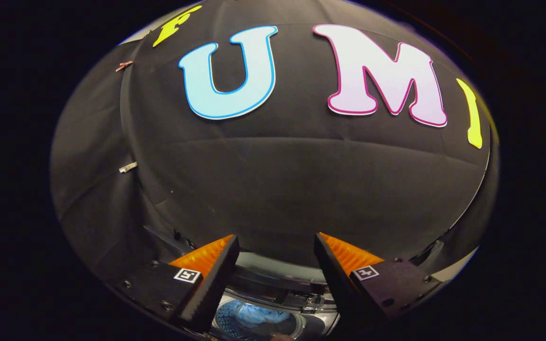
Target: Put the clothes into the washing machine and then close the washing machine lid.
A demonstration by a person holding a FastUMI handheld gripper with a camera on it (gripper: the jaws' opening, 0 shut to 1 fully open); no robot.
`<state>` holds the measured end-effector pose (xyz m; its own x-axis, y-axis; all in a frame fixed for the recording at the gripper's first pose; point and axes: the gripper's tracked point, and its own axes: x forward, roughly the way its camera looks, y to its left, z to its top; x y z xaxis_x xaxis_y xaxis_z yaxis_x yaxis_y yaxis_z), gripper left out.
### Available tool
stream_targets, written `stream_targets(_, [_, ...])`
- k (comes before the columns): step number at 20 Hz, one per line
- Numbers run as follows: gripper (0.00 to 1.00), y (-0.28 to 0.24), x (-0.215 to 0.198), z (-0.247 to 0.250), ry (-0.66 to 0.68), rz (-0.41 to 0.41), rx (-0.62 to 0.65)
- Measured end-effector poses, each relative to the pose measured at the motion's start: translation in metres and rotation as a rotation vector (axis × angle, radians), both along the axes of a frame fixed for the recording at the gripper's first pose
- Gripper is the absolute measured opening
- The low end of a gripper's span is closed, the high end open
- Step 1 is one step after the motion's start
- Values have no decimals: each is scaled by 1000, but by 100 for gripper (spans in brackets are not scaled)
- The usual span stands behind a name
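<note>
My gripper (pixel 277 244) is open, with a wide gap between its two fingers and nothing held. Below and between the fingers I see the top of the washing machine (pixel 277 289), with its lid open. Inside its round drum lies a blue cloth (pixel 254 317). The gripper hangs above the machine and points at the booth's black wall beyond it. The drum's near part is hidden by the fingers.
The black cloth wall (pixel 277 180) stands close behind the machine. A side wall panel (pixel 93 156) bears small clips at the left. A strip of pale surface (pixel 458 267) shows at the right past the right finger.
</note>
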<state>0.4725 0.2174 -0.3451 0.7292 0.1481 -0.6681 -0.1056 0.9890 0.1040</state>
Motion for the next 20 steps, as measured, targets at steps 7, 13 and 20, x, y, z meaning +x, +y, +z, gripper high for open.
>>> stream_targets(7, [100, 2, -5, -7, 38, -23, 94])
stream_targets(13, [100, 3, -20, -2, -9, -27, 75])
stream_targets(20, [100, 13, -70, 5, -4, -7, 93])
